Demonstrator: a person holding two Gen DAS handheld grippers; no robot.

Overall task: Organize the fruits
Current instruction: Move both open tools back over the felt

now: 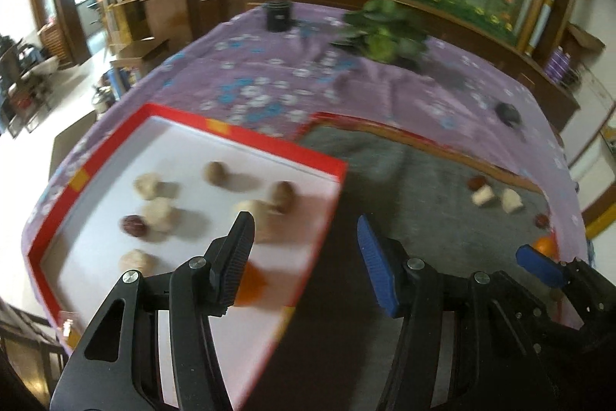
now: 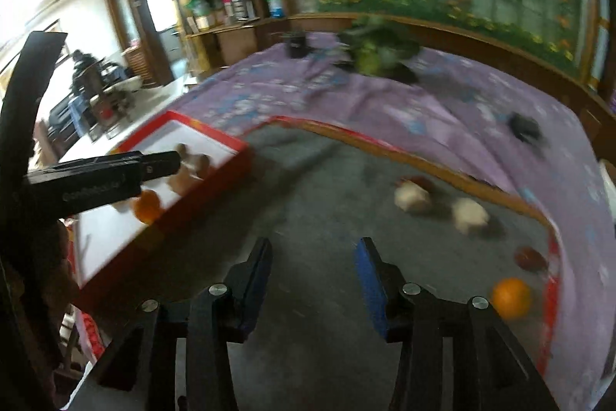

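Left gripper (image 1: 306,234) poised over the near right corner of a red-rimmed white tray (image 1: 246,134), fingers (image 1: 240,237) well apart and gripping nothing. Black finger above the tray's white floor, blue one past the red rim and over the grey tray (image 1: 385,180) alongside. Directly behind the black finger, a small orange fruit (image 1: 252,286) resting on the white floor, untouched as far as the blur allows. Farther in, a loose scatter of pale, round fruits (image 1: 156,208) and one dark red fruit (image 1: 134,225), all lying free.

Right gripper (image 2: 313,259) held above the bare middle of the grey tray (image 2: 308,187), fingers (image 2: 369,280) parted and empty, touching nothing. Ahead and to the right in the right wrist view, two pale fruits (image 2: 411,197) side by side near the tray's far edge, a dark red one (image 2: 530,257) close to the right rim, and an orange (image 2: 511,297) just below it. Left gripper's black side (image 2: 104,176) reaching in from the left above the white tray (image 2: 215,137), with the small orange fruit (image 2: 146,206) beneath it.

Both trays laid side by side on a worktop draped in a purple flowered cloth (image 1: 269,79). Much of the scene smeared by motion blur.
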